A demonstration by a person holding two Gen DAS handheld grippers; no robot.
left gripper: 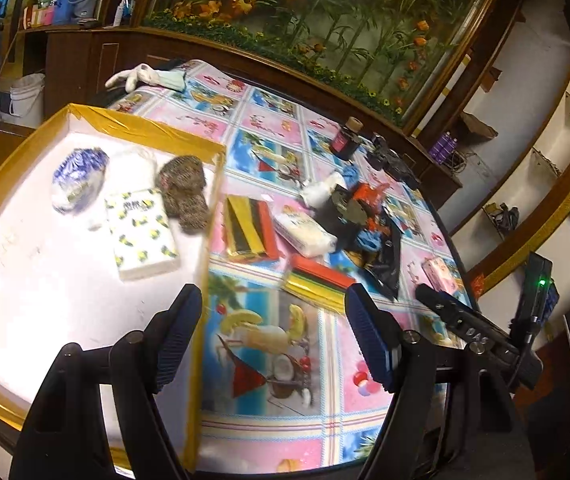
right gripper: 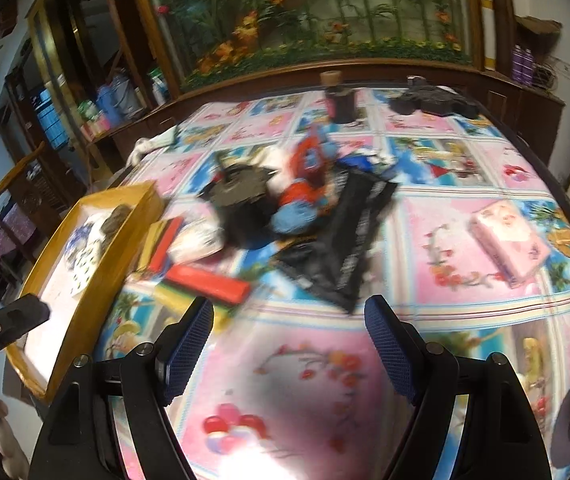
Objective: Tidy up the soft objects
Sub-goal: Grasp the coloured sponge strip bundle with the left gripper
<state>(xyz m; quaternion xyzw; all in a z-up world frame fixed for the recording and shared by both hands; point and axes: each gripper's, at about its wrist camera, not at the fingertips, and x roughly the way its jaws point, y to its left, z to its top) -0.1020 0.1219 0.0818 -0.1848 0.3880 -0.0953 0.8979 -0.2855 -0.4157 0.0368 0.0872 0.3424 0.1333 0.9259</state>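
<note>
A lemon-print tissue pack (left gripper: pixel 143 234), a blue-and-white bundle (left gripper: pixel 79 180) and a brown knitted piece (left gripper: pixel 185 190) lie in the yellow-rimmed tray (left gripper: pixel 141 126) at left of frame. Both the left gripper (left gripper: pixel 273 344) and right gripper (right gripper: pixel 289 348) hang with jaws apart, empty, above the patterned tablecloth (right gripper: pixel 465 168).

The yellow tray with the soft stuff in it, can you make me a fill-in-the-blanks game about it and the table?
1. The tissue pack with a lemon print lies inside the ____ tray.
2. The brown knitted piece in the tray lies to the ____ of the blue-and-white bundle in the left wrist view.
3. The left gripper and the right gripper both hold ____.
4. The pink pack lies on the table, ____ the tray.

Missing words: yellow; right; nothing; outside
</note>
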